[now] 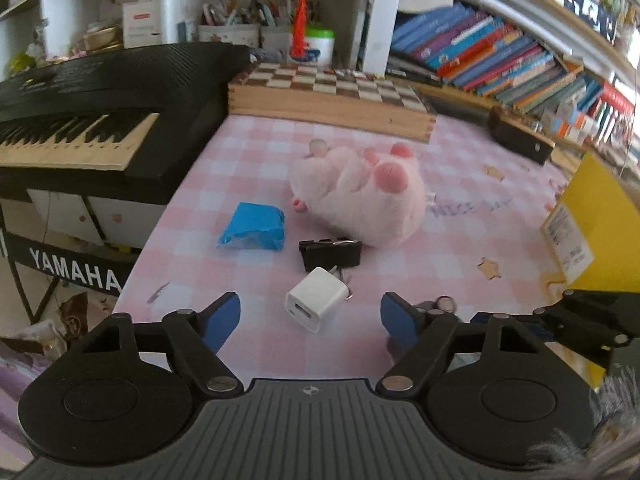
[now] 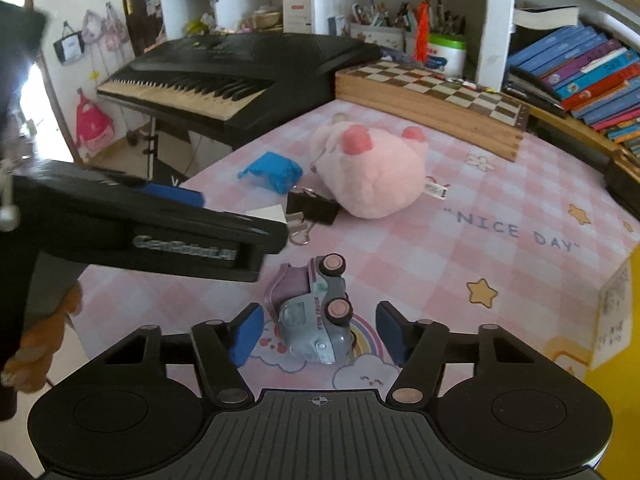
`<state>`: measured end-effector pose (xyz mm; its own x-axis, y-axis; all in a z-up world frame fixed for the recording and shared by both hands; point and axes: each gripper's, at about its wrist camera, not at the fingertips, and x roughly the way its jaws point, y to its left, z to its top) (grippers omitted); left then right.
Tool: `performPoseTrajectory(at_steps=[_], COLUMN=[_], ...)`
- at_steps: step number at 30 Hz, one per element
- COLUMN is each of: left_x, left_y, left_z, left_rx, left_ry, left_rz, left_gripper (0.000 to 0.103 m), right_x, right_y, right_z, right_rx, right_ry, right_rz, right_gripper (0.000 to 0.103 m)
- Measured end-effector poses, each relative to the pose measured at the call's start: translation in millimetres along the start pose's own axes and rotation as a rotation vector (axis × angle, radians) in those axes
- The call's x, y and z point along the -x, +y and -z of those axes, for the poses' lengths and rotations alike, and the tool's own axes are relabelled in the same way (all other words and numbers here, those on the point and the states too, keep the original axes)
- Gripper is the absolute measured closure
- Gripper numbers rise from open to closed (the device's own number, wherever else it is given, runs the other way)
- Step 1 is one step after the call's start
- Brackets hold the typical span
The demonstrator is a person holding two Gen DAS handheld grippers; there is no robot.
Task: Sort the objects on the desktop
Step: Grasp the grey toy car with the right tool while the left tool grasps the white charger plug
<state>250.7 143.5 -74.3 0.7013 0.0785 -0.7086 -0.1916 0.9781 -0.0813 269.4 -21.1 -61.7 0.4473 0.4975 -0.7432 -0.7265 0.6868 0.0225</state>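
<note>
On the pink checked tablecloth (image 1: 248, 152), a white charger cube (image 1: 318, 304) lies between the blue pads of my left gripper (image 1: 312, 312). The pads stand apart from it, so the gripper is open. A grey and purple toy truck (image 2: 316, 316) lies on its side between the pads of my right gripper (image 2: 320, 320), with gaps on both sides, so this gripper is open too. Beyond them lie a black binder clip (image 1: 330, 254), a blue packet (image 1: 252, 228) and a pink plush toy (image 1: 360, 196). The left gripper's black body (image 2: 160, 224) crosses the right wrist view and hides most of the charger.
A black keyboard (image 1: 80, 120) stands at the table's left edge. A wooden chessboard box (image 1: 332, 100) closes the back. Leaning books (image 1: 500, 56) fill the shelf at the right. A yellow box (image 1: 592, 224) and a dark case (image 1: 520, 136) stand along the right side.
</note>
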Motion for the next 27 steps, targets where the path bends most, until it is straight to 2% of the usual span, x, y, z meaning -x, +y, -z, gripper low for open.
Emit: performPoseTrajectory(at_steps=[6, 9, 11, 13, 18, 27], left_x=[-25.2, -29.1, -29.6, -28.8, -17.3, 26.1], left_y=[-4.7, -9.8, -11.9, -12.8, -10.9, -0.7], left_z=[-3.8, -3.4, -3.4, -3.4, 0.5, 5.1], left_rx=[-0.063, -0.098, -0.117, -0.129, -0.114, 0.021], left_ry=[0.038, 0.037, 0.032, 0.028, 0.025, -0.024], left_rz=[0.009, 0.014, 0.016, 0.017, 0.048, 0.108], left_gripper=[0.047, 0.051, 0.063, 0.068, 0.069, 0.069], right_x=[-5.3, -6.5, -9.4, -10.9, -7.6, 19.9], right_y=[-2.4, -5.0, -5.5, -5.5, -9.6, -19.4], right_z=[-1.4, -1.1, -1.3, -1.1, -1.2, -2.0], right_rx=[0.010, 0.005, 0.004, 0.009, -0.011, -0.068], right_ry=[0.012, 0.017, 0.022, 0.020, 0.012, -0.017], right_rz=[-0.013, -0.013, -0.014, -0.014, -0.027, -0.019], right_gripper=[0.058, 0.059, 0.059, 0.060, 0.060, 0.060])
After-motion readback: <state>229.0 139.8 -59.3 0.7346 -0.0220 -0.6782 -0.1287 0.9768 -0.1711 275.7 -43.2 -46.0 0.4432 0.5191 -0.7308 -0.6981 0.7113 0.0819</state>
